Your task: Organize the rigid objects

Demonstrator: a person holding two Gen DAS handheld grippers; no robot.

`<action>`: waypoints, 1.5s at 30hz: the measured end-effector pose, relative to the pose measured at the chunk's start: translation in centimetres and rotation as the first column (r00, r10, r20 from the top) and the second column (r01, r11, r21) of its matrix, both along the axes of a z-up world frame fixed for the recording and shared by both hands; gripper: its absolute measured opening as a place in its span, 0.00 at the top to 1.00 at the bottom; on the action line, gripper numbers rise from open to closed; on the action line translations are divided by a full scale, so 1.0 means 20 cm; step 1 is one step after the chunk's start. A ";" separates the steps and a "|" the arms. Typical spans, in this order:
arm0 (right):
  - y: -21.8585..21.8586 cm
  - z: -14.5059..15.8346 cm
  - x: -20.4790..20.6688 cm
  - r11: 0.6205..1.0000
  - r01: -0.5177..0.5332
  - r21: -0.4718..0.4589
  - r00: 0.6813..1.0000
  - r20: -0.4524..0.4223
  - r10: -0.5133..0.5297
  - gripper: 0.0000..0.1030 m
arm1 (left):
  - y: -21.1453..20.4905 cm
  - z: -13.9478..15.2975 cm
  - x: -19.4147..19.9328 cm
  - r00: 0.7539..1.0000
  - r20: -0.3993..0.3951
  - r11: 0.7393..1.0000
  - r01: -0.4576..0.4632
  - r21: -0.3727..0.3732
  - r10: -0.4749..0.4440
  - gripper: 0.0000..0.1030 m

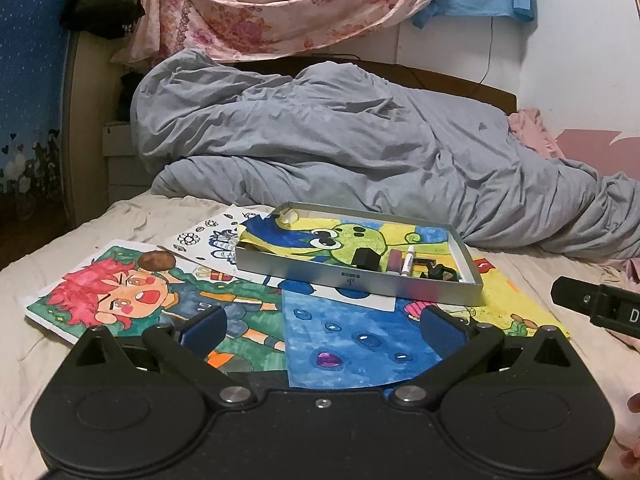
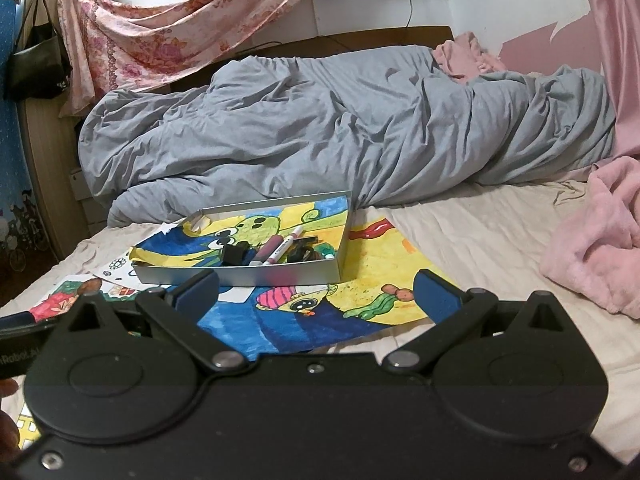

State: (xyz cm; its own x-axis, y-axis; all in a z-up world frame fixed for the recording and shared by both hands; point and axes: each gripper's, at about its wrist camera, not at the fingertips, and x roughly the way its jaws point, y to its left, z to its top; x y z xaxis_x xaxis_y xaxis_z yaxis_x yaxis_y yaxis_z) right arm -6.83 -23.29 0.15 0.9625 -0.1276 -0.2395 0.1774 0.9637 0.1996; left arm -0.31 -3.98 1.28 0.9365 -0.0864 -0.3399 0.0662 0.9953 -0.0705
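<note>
A shallow silver tin box [image 1: 360,278] [image 2: 240,276] lies on coloured drawings on the bed. Inside it are a white marker [image 1: 409,261] [image 2: 286,246], a maroon tube [image 1: 394,261] [image 2: 267,249], a black block [image 1: 365,259] [image 2: 232,255] and small dark bits, on a frog drawing. A brown round object [image 1: 157,261] [image 2: 89,288] lies on the red-haired drawing [image 1: 120,292] to the left. My left gripper [image 1: 322,322] is open and empty, in front of the box. My right gripper [image 2: 316,292] is open and empty, near the box's front side.
A crumpled grey duvet [image 1: 340,140] [image 2: 340,128] lies behind the box. A pink blanket [image 2: 592,240] sits at the right. Several drawings [image 1: 352,340] [image 2: 380,264] cover the beige sheet. The other gripper's body [image 1: 600,308] shows at the right edge.
</note>
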 end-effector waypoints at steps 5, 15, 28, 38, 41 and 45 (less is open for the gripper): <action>0.01 0.00 0.00 1.000 -0.006 -0.002 1.000 -0.008 0.006 0.00 | 0.01 0.00 0.00 1.000 -0.001 1.000 -0.001 -0.009 0.001 0.01; 0.01 0.00 -0.01 1.000 -0.003 0.017 1.000 -0.004 0.003 0.01 | 0.01 0.00 0.00 1.000 -0.003 1.000 -0.001 -0.012 0.001 0.01; 0.01 0.00 -0.02 1.000 0.001 0.019 1.000 -0.004 0.000 0.00 | 0.01 0.00 0.00 1.000 -0.004 1.000 -0.002 -0.013 0.002 0.01; 0.02 -0.01 -0.02 1.000 0.004 0.020 1.000 -0.005 -0.004 0.01 | 0.01 0.00 0.00 1.000 -0.004 1.000 -0.001 -0.013 0.001 0.01; 0.02 -0.01 -0.02 1.000 0.007 0.021 1.000 -0.006 -0.007 0.01 | 0.01 0.00 0.00 1.000 -0.004 1.000 -0.001 -0.013 0.001 0.01; 0.02 -0.01 -0.02 1.000 0.011 0.021 1.000 -0.005 -0.010 0.01 | 0.01 0.00 0.00 1.000 -0.003 1.000 -0.002 -0.015 0.002 0.01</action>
State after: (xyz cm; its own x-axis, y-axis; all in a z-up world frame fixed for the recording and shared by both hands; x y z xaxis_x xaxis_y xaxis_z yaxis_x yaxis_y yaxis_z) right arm -7.23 -22.89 -0.12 0.9600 -0.1327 -0.2468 0.1885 0.9574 0.2185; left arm -0.29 -3.82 1.25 0.9356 -0.0898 -0.3415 0.0643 0.9943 -0.0852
